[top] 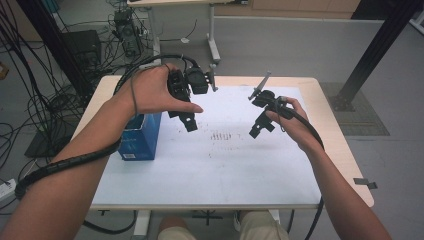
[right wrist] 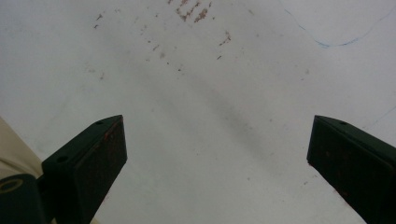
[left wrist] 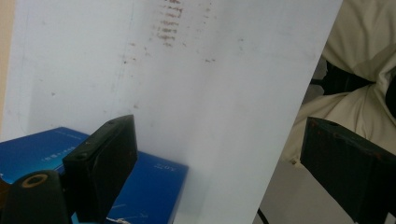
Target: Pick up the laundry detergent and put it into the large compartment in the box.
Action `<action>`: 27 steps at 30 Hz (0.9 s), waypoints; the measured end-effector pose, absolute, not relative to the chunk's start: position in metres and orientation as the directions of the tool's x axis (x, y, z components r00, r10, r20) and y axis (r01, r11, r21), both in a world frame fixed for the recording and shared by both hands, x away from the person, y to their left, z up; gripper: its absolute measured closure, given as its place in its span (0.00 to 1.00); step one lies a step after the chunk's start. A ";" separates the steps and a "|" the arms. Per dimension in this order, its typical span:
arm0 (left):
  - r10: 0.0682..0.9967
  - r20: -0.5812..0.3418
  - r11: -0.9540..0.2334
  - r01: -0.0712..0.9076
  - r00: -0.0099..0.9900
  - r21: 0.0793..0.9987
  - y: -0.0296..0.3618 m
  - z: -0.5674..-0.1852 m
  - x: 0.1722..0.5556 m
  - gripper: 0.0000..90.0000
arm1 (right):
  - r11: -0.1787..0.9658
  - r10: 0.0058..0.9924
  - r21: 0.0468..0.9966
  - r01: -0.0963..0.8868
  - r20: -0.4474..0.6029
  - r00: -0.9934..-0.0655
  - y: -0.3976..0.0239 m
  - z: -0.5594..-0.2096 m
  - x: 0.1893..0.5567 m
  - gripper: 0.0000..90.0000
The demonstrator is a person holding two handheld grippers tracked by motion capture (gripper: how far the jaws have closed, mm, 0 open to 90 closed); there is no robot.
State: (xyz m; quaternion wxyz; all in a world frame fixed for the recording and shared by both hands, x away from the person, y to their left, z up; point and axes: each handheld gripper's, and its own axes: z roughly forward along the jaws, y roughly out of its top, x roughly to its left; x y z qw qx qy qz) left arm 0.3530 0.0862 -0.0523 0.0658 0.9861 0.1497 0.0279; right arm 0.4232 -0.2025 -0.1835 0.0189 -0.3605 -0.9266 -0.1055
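Blue box [top: 142,137]: worktop [top: 225,170], nine o'clock edge, untouched. Left hand-held gripper [top: 189,122] and right hand-held gripper [top: 257,129]: jaws apart, empty, hovering. Step: approach. Next, likely: lower left gripper over the box.

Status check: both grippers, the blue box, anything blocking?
Left gripper open, empty, beside blue box. Right gripper open, empty. Box untouched. Nothing blocking.

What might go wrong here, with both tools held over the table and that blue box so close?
The left tool hangs open beside the blue box, which sits near the table edge; a sideways swing might knock it off. The cable draped along the left forearm could snag the box. The right tool, also open, hovers over the white sheet and could scuff it further.
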 end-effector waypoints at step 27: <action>0.296 0.025 -0.946 0.290 0.955 0.145 0.089 -0.056 0.356 0.13 | 0.715 0.666 0.179 0.676 0.121 -0.736 -0.204 -0.187 0.423 0.05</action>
